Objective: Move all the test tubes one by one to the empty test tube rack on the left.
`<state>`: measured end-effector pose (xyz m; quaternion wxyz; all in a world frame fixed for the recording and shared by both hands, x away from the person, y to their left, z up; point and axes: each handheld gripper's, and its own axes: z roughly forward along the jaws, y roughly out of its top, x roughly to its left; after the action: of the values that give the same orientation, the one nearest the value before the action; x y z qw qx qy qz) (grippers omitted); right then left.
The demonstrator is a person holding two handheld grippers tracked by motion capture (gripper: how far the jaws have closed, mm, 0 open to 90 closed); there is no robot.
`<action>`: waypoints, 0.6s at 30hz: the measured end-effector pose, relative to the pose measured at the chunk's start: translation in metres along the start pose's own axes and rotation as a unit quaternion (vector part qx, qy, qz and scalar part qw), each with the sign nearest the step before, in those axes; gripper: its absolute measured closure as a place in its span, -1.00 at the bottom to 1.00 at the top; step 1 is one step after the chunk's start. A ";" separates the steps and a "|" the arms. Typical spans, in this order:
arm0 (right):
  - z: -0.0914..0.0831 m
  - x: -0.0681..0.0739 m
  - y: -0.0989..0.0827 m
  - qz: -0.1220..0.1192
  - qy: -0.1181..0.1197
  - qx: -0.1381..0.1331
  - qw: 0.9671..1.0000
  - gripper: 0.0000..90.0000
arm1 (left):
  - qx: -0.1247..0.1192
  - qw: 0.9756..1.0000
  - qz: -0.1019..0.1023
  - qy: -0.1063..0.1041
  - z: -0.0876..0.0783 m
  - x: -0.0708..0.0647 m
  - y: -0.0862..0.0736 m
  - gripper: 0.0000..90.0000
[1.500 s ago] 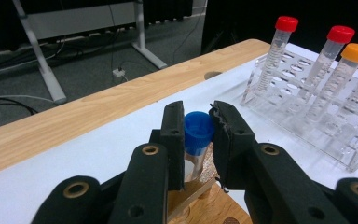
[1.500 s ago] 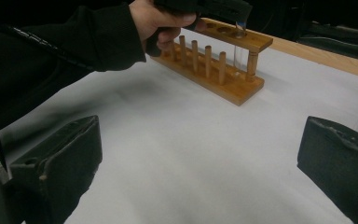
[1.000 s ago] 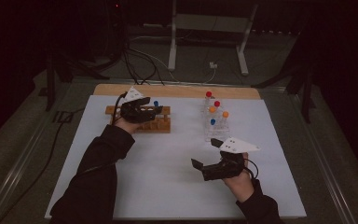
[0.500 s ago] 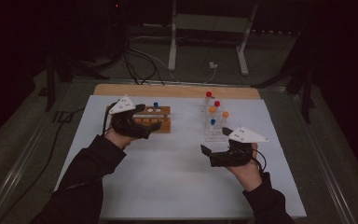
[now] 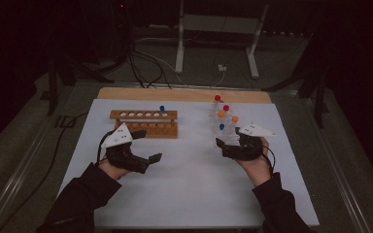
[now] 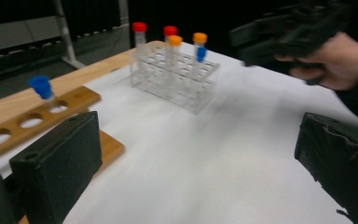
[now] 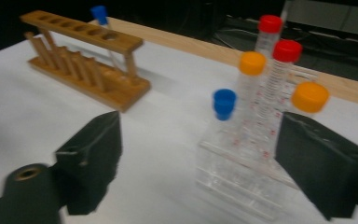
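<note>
Now both claws stand empty by the racks

Right now the left claw hovers over the white surface with its jaws wide apart and nothing between them, just in front of the wooden rack, where one blue-capped tube stands in an end hole. Across from it, the right claw sits just beside the clear rack of red, orange and blue capped tubes; its jaws have just been closing yet remain apart, empty, the clear rack ahead of them.

left gripper off wooden rack — jaws opened, right gripper nearer tubes — closing
</note>
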<state>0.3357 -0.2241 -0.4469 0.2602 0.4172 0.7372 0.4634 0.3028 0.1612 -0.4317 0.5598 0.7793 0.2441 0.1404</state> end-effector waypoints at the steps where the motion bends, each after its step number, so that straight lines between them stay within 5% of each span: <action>1: 0.002 -0.002 0.000 0.003 -0.003 0.003 1.000 -0.59 | -0.002 1.000 -0.002 -0.004 -0.001 -0.002 -0.003 -0.97; 5: 0.009 -0.009 -0.002 0.007 -0.006 0.014 1.000 -0.19 | -0.003 1.000 0.000 -0.008 -0.003 -0.010 -0.013 -0.97; 18: 0.033 -0.018 -0.003 0.010 -0.015 0.044 0.999 0.38 | 0.002 1.000 0.001 -0.013 -0.001 -0.015 -0.024 -0.96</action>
<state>0.3697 -0.2248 -0.4637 0.2475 0.4427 0.7486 0.4269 0.2845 0.1601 -0.4529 0.5614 0.7824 0.2359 0.1307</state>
